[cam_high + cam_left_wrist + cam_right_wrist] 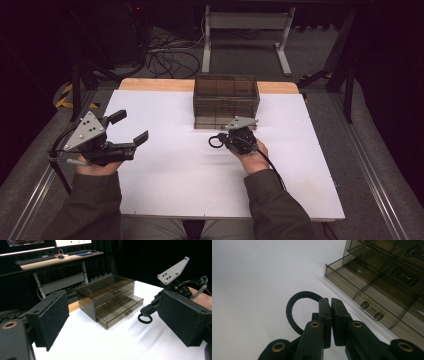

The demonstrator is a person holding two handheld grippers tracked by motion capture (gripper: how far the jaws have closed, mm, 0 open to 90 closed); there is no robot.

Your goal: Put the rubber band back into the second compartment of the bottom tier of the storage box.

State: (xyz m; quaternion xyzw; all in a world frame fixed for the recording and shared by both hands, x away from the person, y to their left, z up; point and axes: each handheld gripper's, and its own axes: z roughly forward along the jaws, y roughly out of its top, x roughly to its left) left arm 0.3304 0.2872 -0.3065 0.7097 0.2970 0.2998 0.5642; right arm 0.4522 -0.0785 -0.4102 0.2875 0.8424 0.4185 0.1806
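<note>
At the left edge of the white table [165, 175], in the high view, the left gripper [131, 128] hangs just above the surface with its jaws spread wide and nothing between them; the person's left hand [95, 167] holds it from behind, a dark sleeve [87, 207] trailing back to the table's near edge. Bare white tabletop lies between this gripper and the middle of the table, with nothing in the way. Further right, near the centre, the right gripper [218, 140] has its jaws pressed together on a black rubber ring [215, 142]. The right gripper view shows the ring [298, 311] pinched at its right-hand side, the rest of its loop sticking out to the left above the table. Just beyond the ring, toward the far edge, stands a smoked transparent drawer box [226, 100]. Its bottom drawer [367, 297] is pulled out toward the gripper, its front handle [372, 311] close to the closed jaws but not touching them. Past the table's far side, cables [167, 57] lie on the floor beside a grey desk frame [245, 35]
</note>
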